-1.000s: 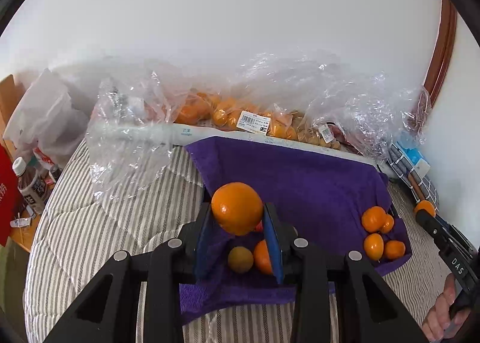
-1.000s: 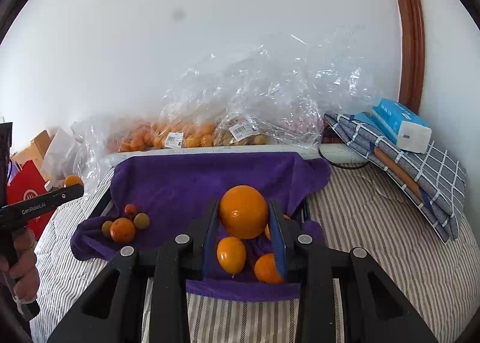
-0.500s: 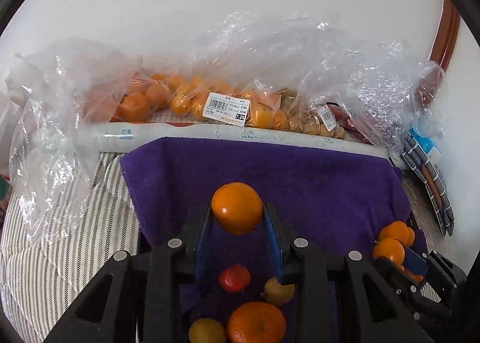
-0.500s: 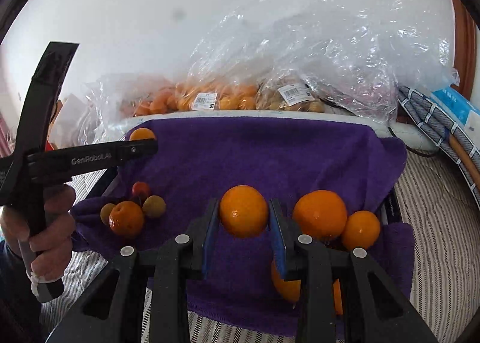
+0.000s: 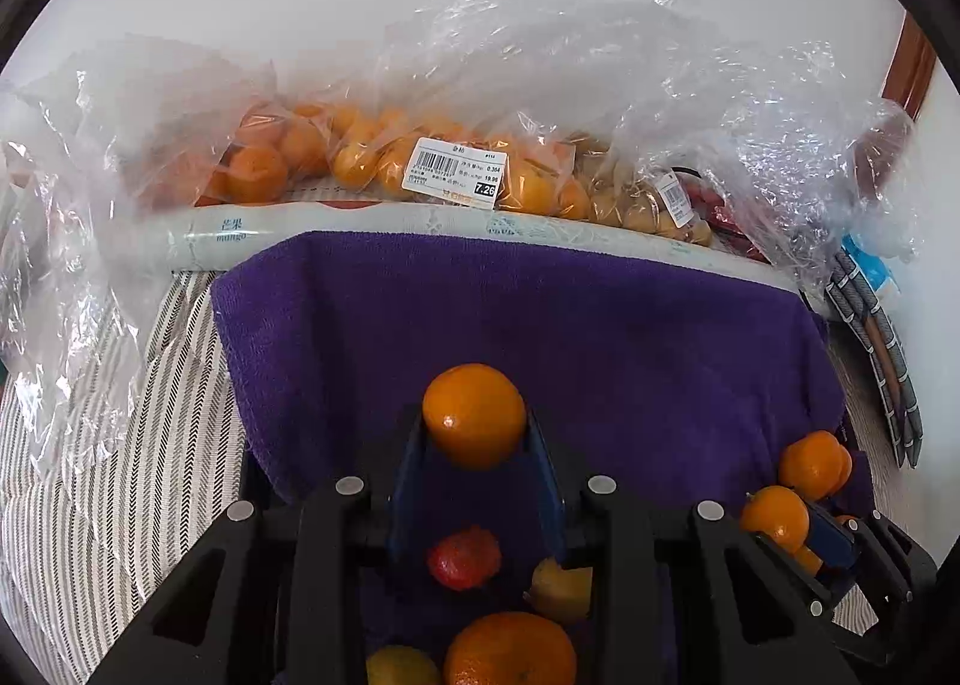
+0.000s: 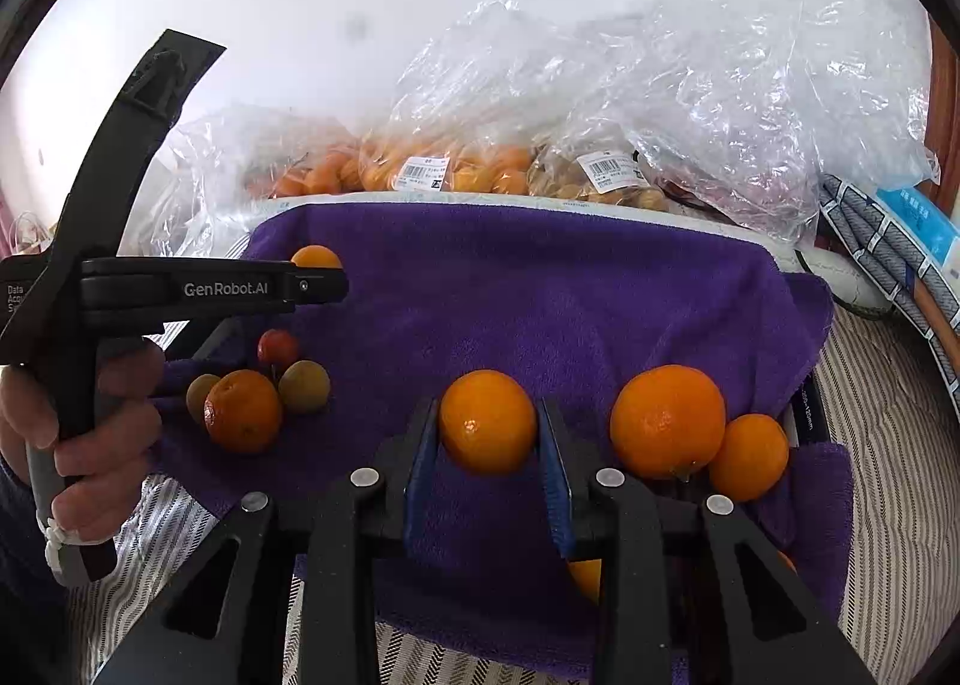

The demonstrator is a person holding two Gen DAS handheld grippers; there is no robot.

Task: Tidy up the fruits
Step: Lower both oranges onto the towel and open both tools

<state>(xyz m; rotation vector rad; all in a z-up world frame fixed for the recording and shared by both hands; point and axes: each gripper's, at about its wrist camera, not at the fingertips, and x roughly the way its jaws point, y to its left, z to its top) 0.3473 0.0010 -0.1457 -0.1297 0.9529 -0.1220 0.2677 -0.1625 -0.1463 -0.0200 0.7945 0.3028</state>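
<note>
An orange is clamped in the left tool and another orange in the right tool; either could be squeezed out and rolled off the purple towel.

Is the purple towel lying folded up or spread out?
Spread out. The purple terry towel lies open over the striped bedding, with loose oranges resting on it; its edges sag and wrinkle.
</note>
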